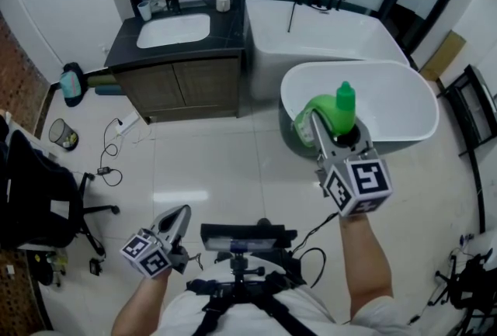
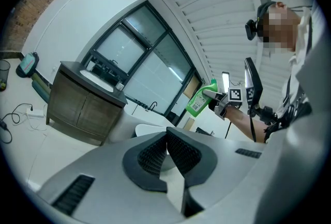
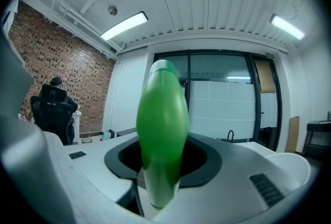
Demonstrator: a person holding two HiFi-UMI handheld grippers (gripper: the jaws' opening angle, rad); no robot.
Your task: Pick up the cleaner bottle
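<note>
Bathroom, white tiled floor (image 1: 233,164): green cleaner bottle (image 1: 329,111) upright, long axis vertical, cap up, pinched in right tongs (image 1: 319,129); left tongs (image 1: 180,215) pressed together, empty.

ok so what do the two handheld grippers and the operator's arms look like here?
The left gripper and right gripper both have light grey moulded bodies with dark ribbed pads. Each carries a white cube printed with black square markers. A black cable loops near the right forearm. The person wears a white short-sleeved top under black harness straps.
</note>
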